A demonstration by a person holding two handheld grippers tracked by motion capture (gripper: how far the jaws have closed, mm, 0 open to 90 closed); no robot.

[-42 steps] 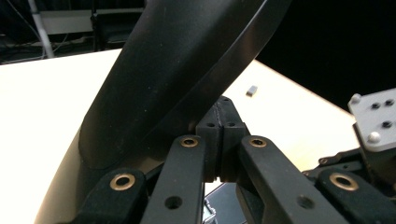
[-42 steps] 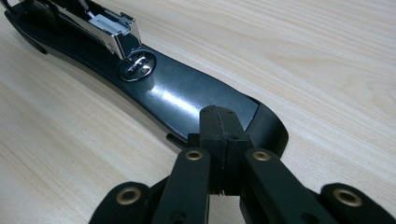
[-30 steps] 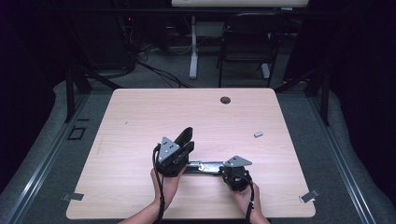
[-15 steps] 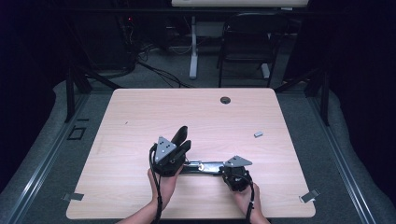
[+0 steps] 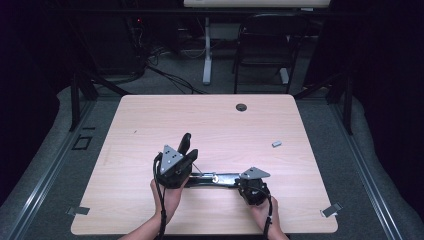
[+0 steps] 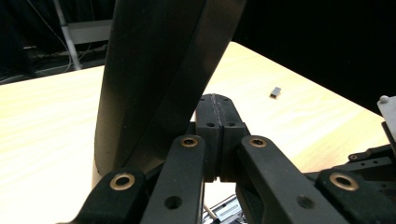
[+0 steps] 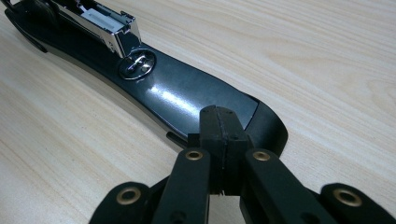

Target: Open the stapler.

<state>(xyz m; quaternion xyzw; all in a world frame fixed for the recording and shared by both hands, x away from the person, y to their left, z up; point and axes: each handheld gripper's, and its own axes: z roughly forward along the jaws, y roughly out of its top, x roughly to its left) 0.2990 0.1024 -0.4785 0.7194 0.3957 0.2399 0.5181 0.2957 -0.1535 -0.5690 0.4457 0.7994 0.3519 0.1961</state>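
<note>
Bright table, dark room, soft focus up close.

Overhead light falls evenly on the pale table, while the floor and furniture beyond it sink into near black, darkest at the far left and right. Shadows under the left gripper and right gripper are short and soft. In the right gripper view a white glare streak crosses the glossy black stapler base. In the left gripper view the near black lid is blurred and featureless.

Table and its loose bits
1 small grey block lies right of centre on the wooden table; 1 round black grommet sits near its far edge.
</note>
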